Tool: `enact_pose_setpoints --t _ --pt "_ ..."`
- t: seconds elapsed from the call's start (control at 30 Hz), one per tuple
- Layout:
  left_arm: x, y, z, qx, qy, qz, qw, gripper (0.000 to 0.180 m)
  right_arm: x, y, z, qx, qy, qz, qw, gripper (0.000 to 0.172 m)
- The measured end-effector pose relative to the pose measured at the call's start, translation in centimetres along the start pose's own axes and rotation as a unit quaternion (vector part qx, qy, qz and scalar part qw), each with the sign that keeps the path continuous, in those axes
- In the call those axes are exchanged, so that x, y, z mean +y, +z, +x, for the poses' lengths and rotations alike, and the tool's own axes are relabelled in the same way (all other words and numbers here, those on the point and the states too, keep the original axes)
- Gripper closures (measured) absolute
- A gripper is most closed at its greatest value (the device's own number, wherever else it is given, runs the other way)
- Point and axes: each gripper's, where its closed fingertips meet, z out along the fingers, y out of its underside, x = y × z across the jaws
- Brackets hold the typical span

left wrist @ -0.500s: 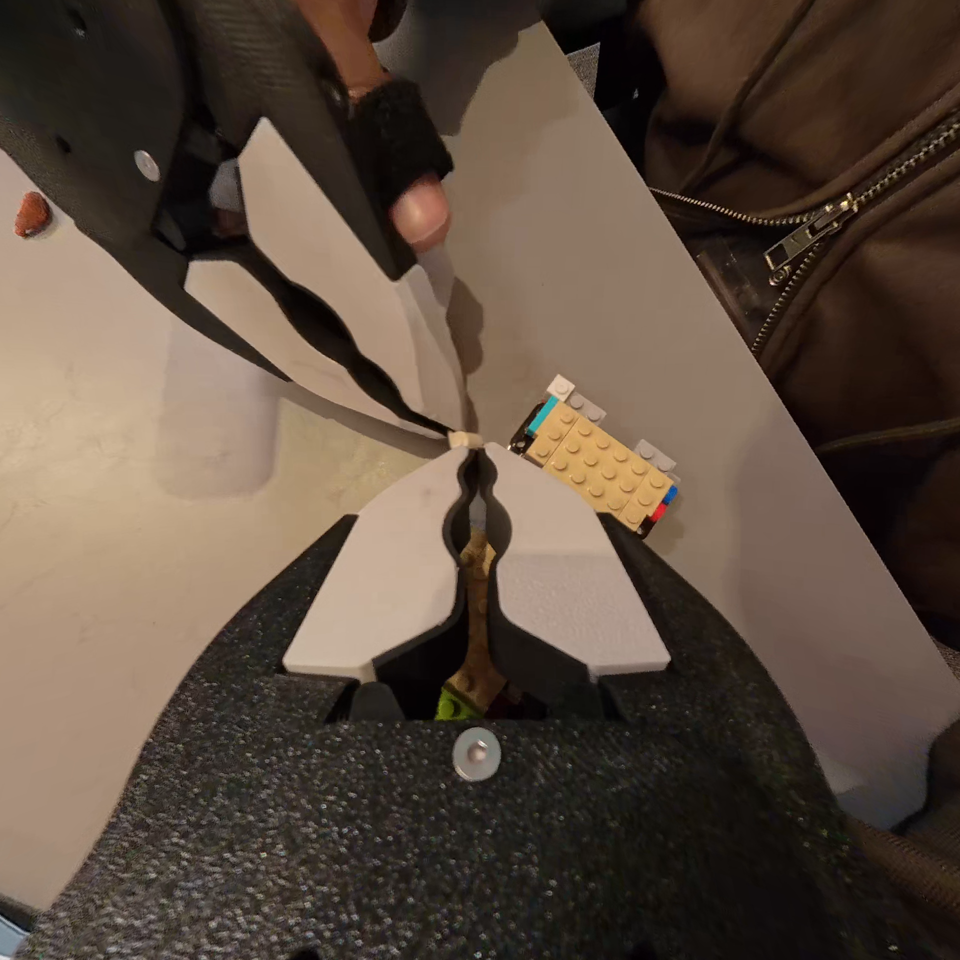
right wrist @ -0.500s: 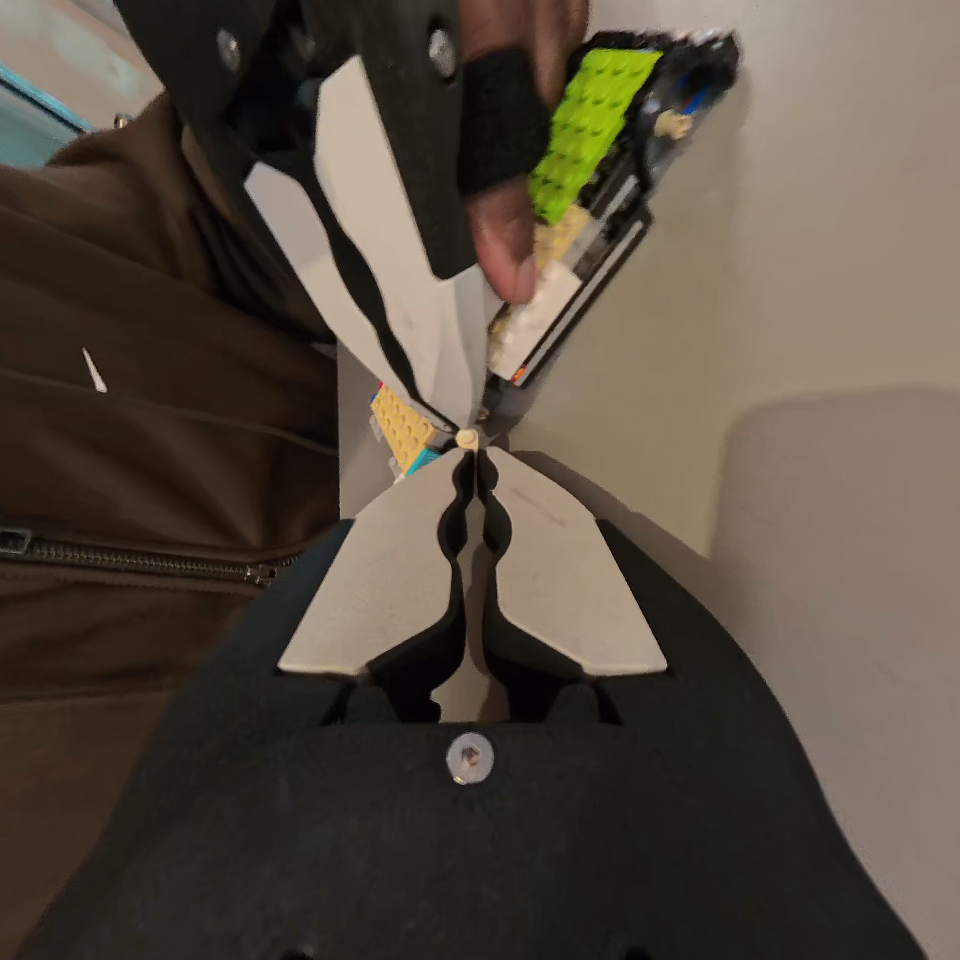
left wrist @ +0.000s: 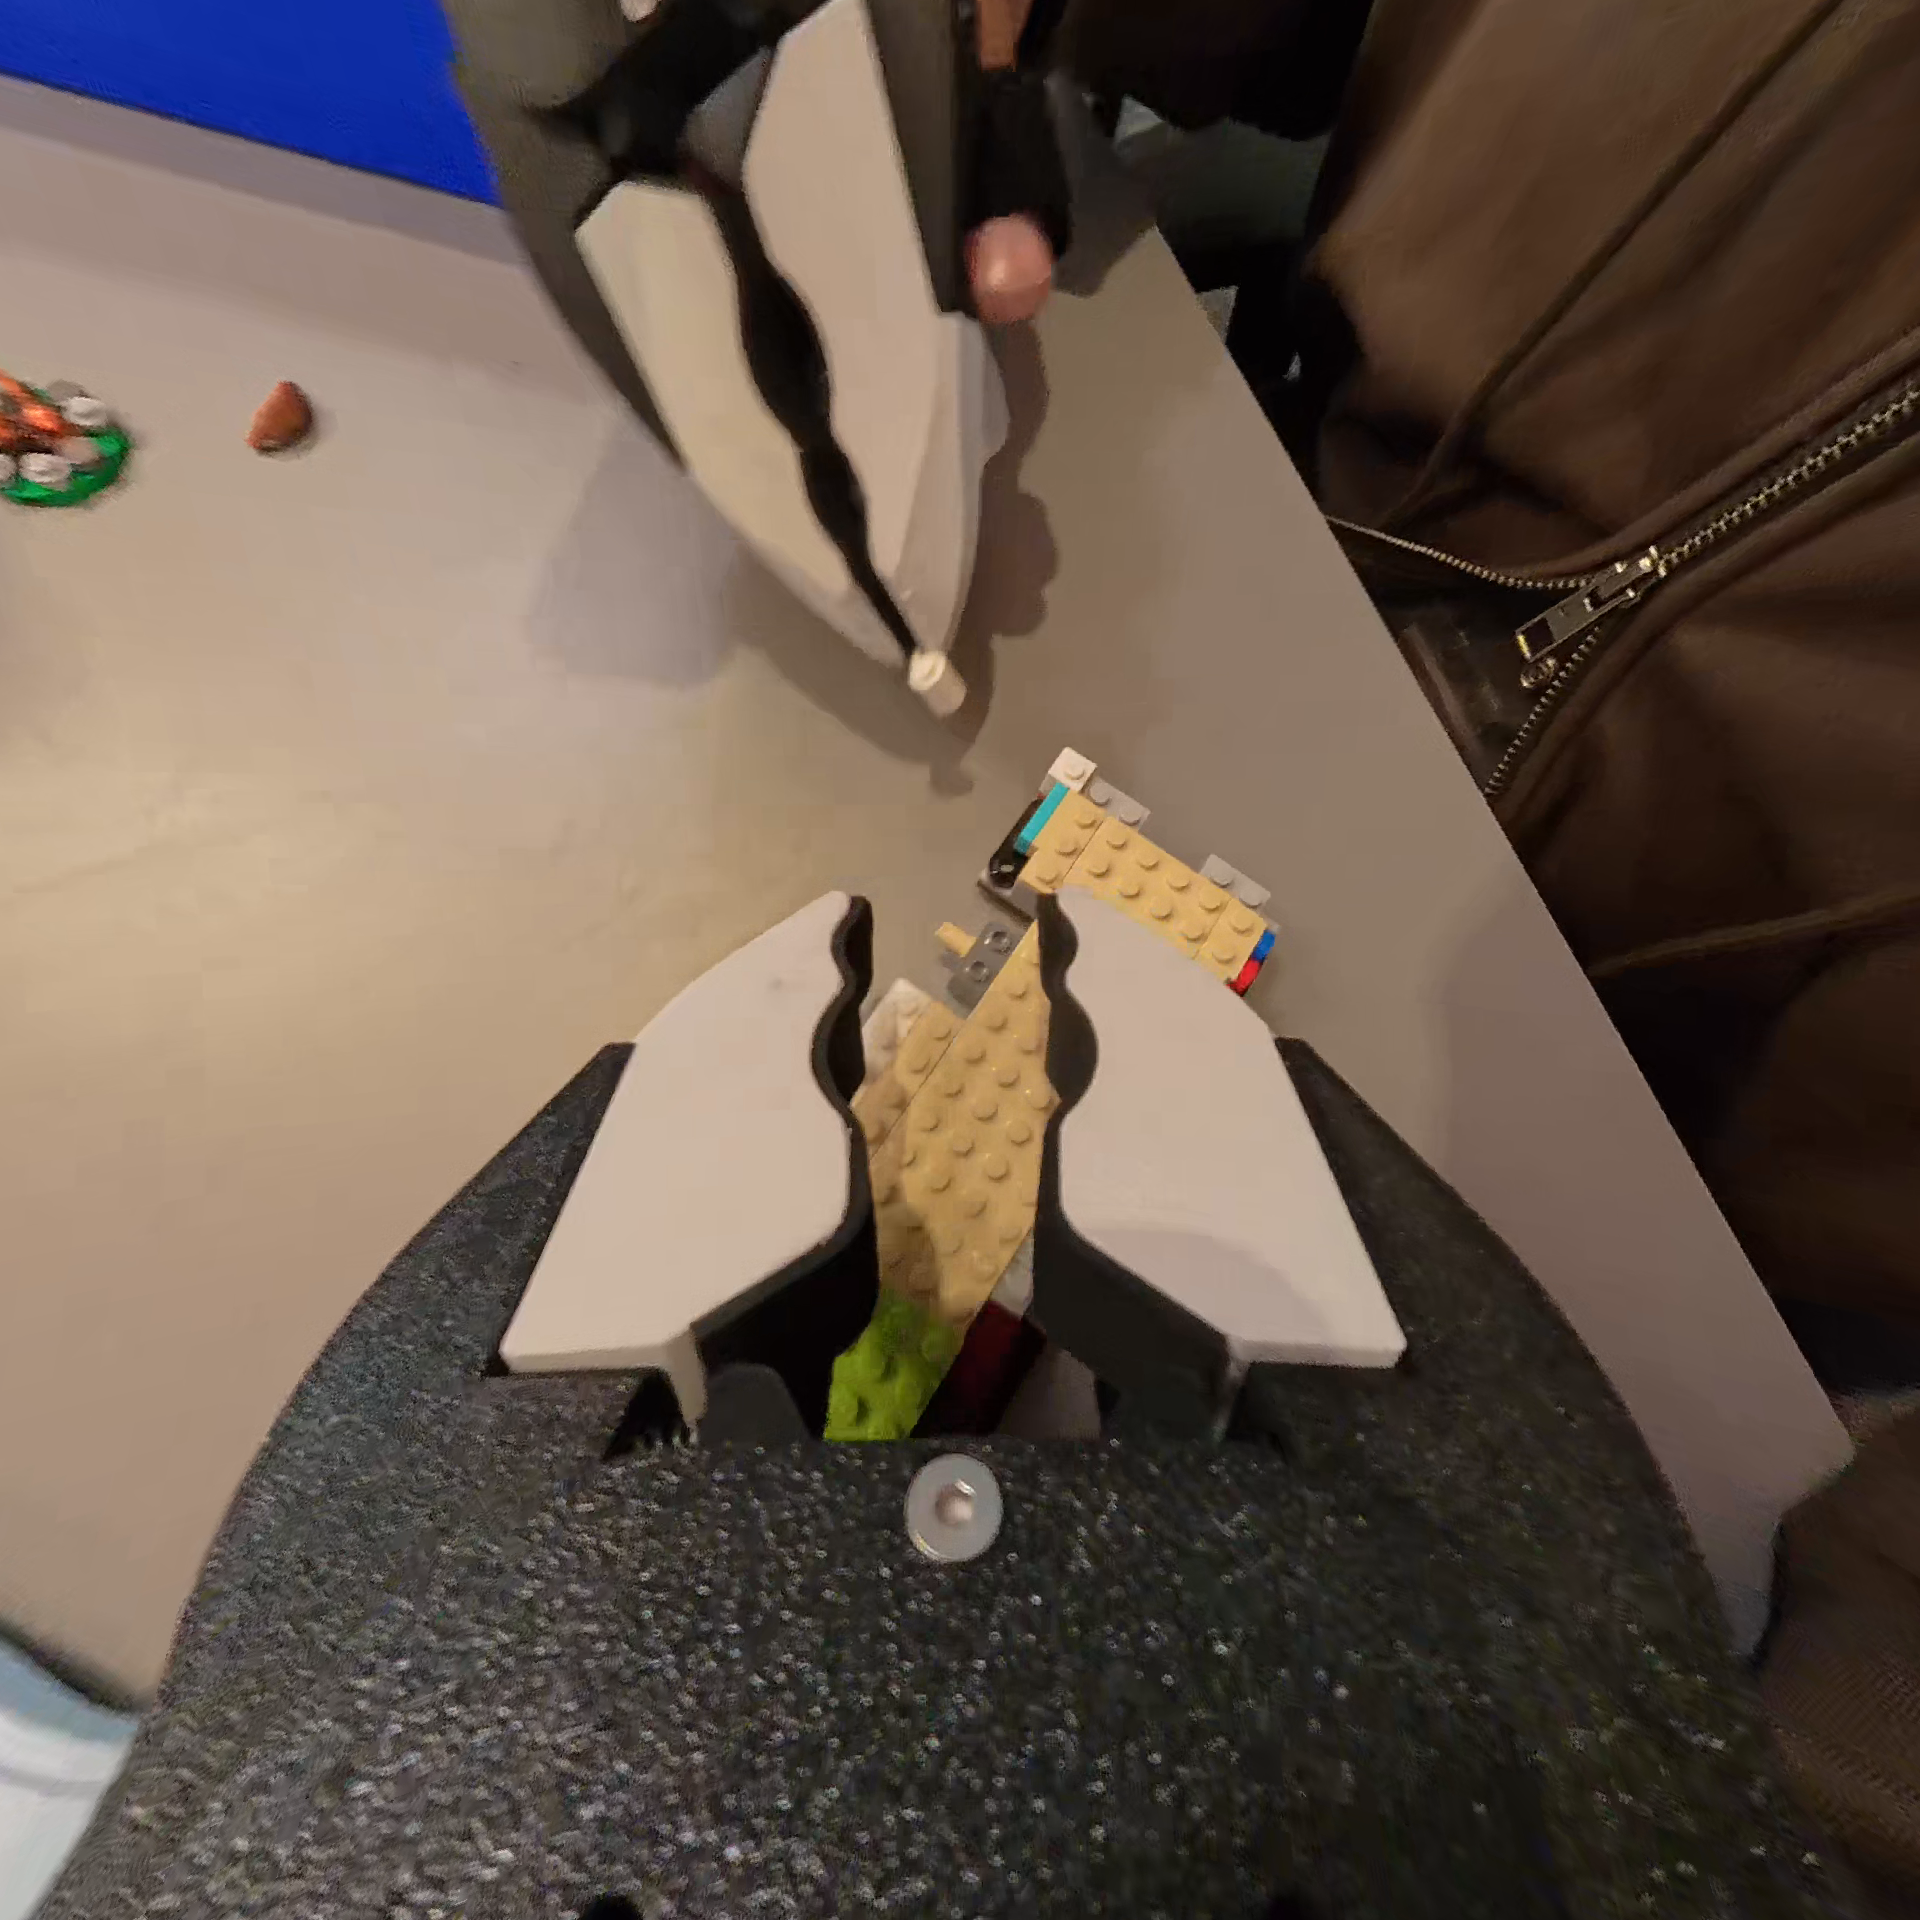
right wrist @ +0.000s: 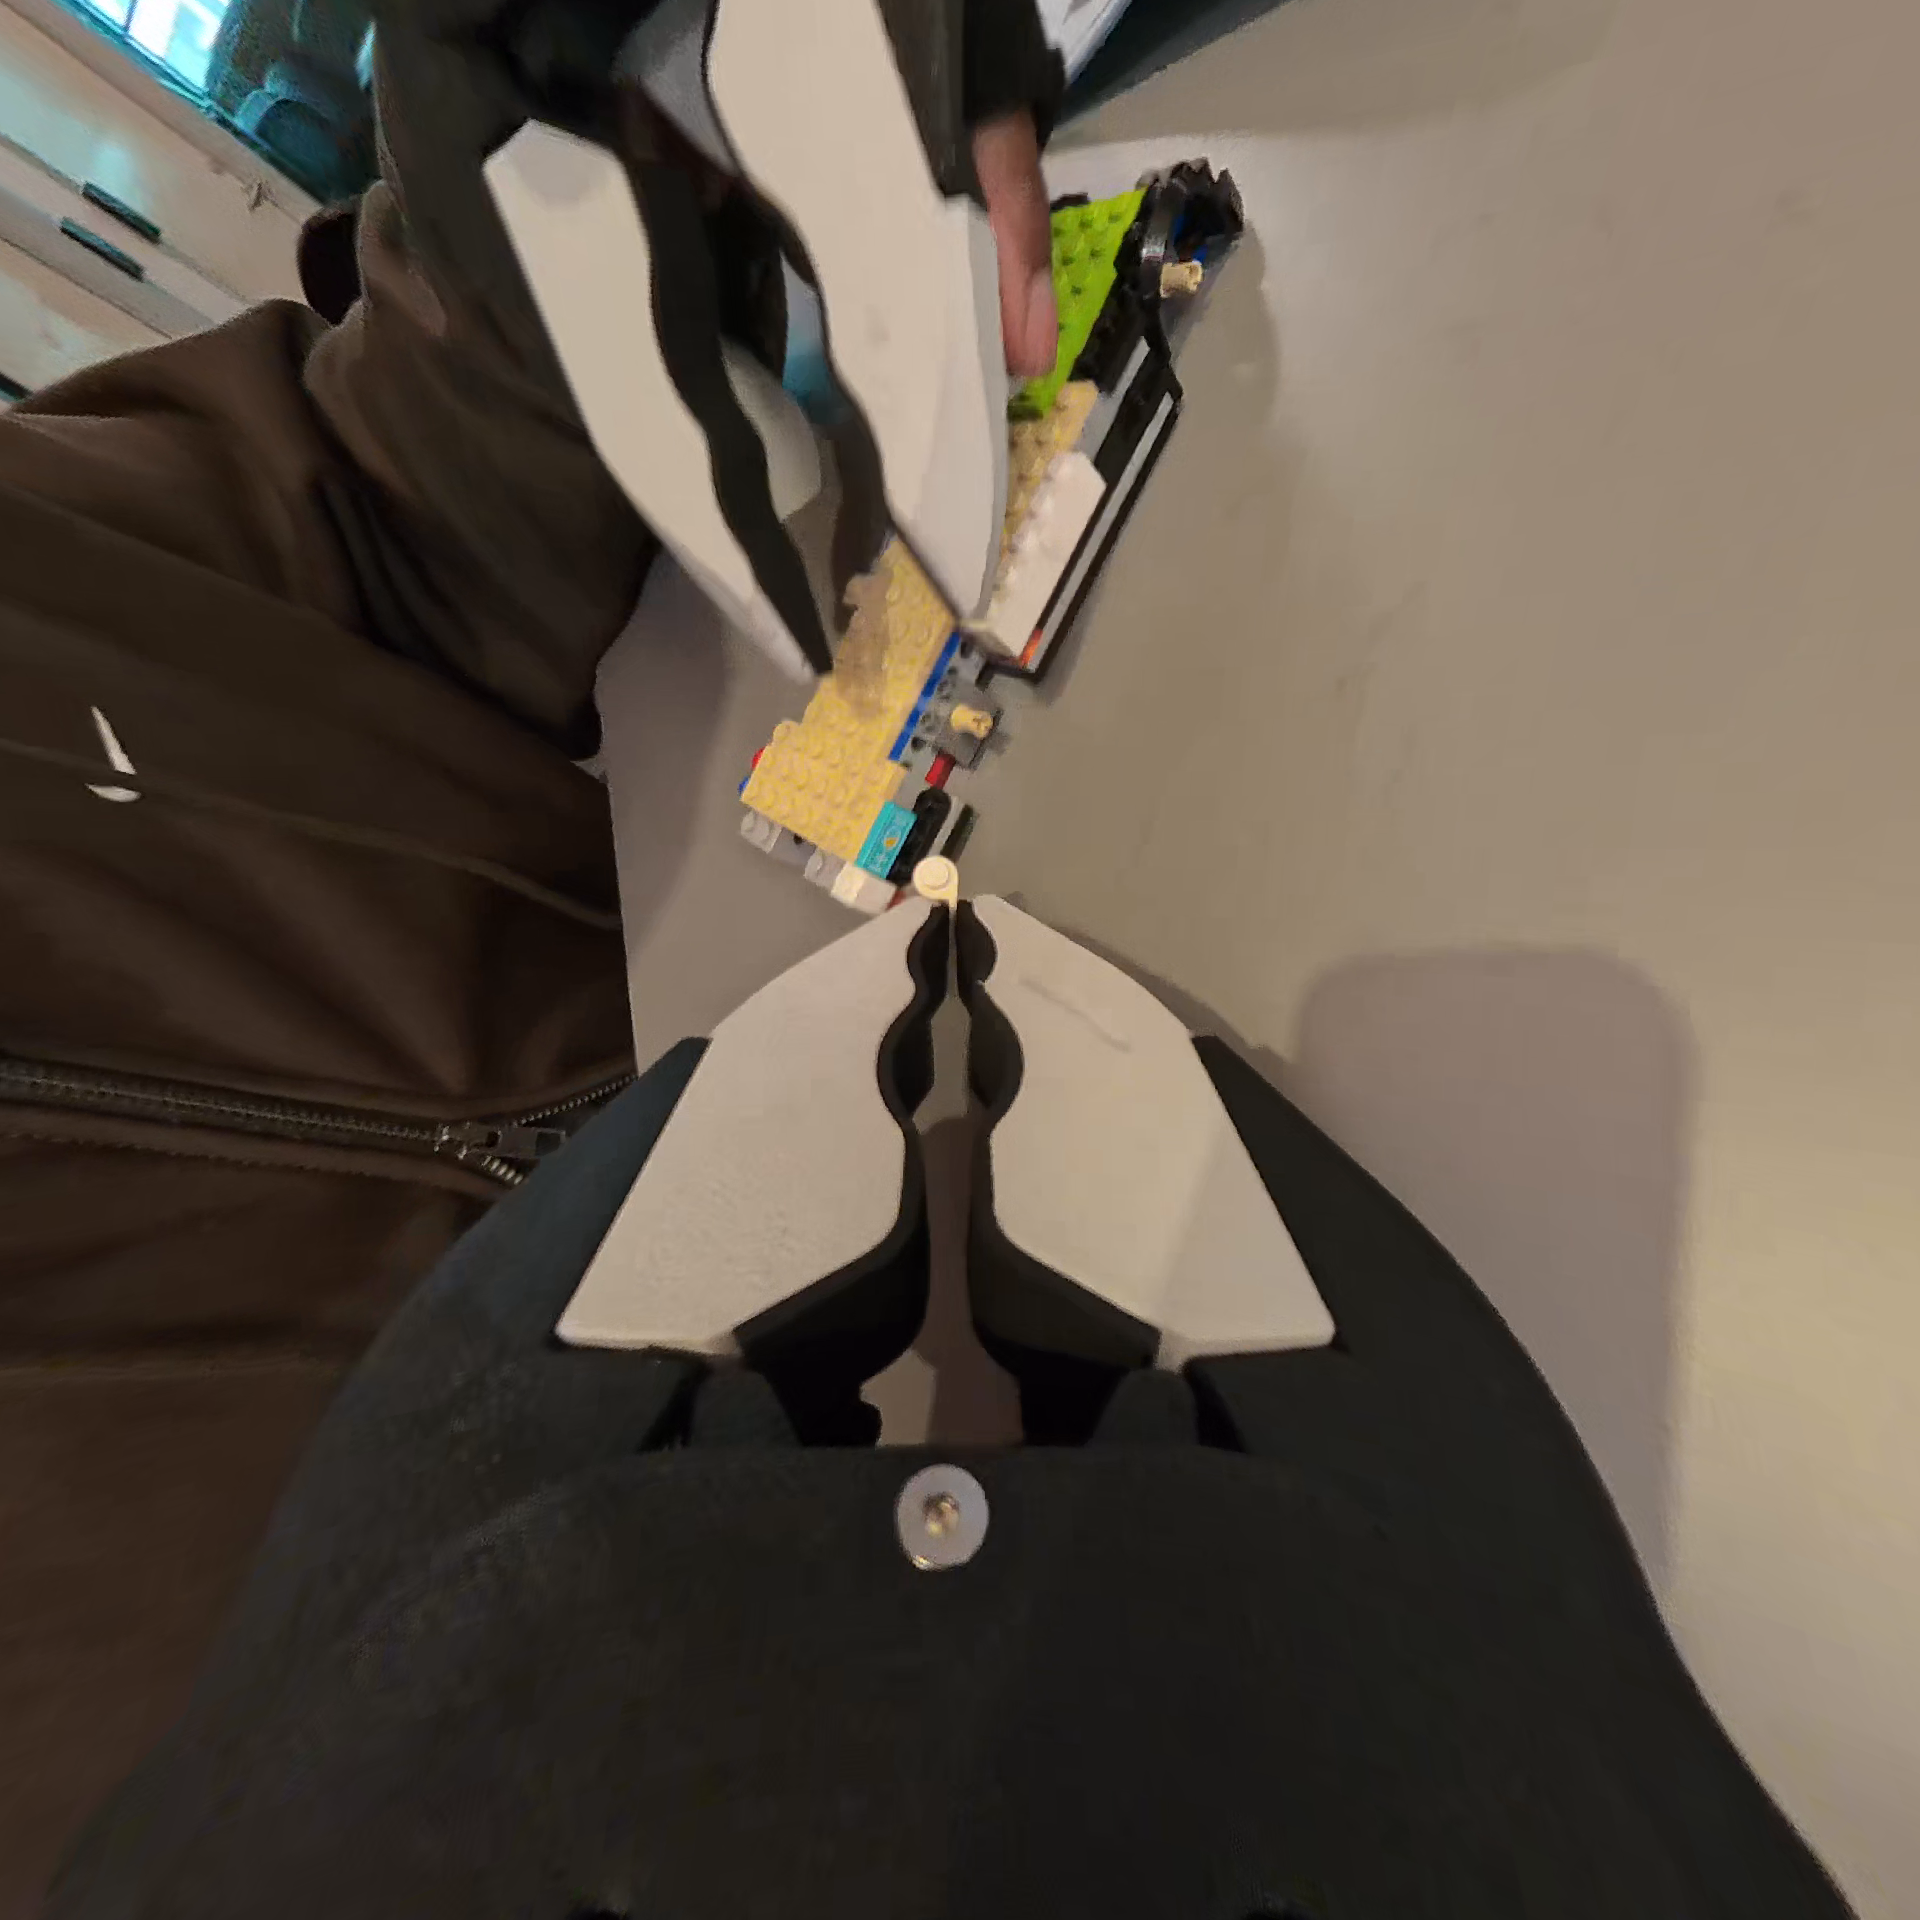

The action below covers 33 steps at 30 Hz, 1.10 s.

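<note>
Cream round one-stud brick piece (left wrist: 935,681) sits pinched at the very tips of the right gripper (left wrist: 914,649) in the left wrist view, above the grey tabletop (left wrist: 364,883) and up-left of the long tan-topped brick build (left wrist: 1143,883). Left gripper (left wrist: 951,920) stands parted, jaws wide, straddling the build's near end with its tan studded plate (left wrist: 971,1143) running up between the fingers; the right pad lies against the plate, the left shows a gap, so no clamp.

Over to the right wrist view: right gripper (right wrist: 948,906) is closed narrow on the cream stud (right wrist: 935,876), right beside the build's teal-and-white end (right wrist: 873,862). Long axis runs away toward the lime plate (right wrist: 1081,281). Left gripper (right wrist: 894,634) hangs over mid-build.
</note>
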Motion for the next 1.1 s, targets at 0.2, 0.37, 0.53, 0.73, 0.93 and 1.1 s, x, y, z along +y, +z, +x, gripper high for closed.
enact_pose_setpoints --t 0.2,0.37,0.53,0.73,0.93,1.1 --pt "-0.8 -1.7 -1.2 -0.036 -0.014 0.035 0.999 0.147 0.6 -4.8 -1.4 0.067 -0.006 0.021 0.997 0.171" --pt "-1.1 -1.6 -1.0 -0.037 -0.007 0.035 0.999 0.147 -0.2 -12.8 -0.2 0.197 -0.019 0.048 0.979 0.170" --pt "-0.9 -1.5 -1.0 -0.036 -0.008 0.028 0.999 0.146 1.7 -23.0 5.7 0.380 0.035 0.058 0.923 0.170" --pt "0.4 -1.1 -0.8 -0.027 -0.016 0.000 0.999 0.140 4.3 -27.5 9.2 0.449 0.085 0.049 0.888 0.162" --pt "1.0 -0.9 -0.3 -0.010 -0.016 -0.011 1.000 0.138 2.0 -23.2 6.7 0.428 -0.011 0.021 0.904 0.150" --pt "2.1 -0.6 0.5 0.007 -0.005 -0.037 0.999 0.137 -0.3 -14.8 2.1 0.311 -0.117 -0.011 0.943 0.148"
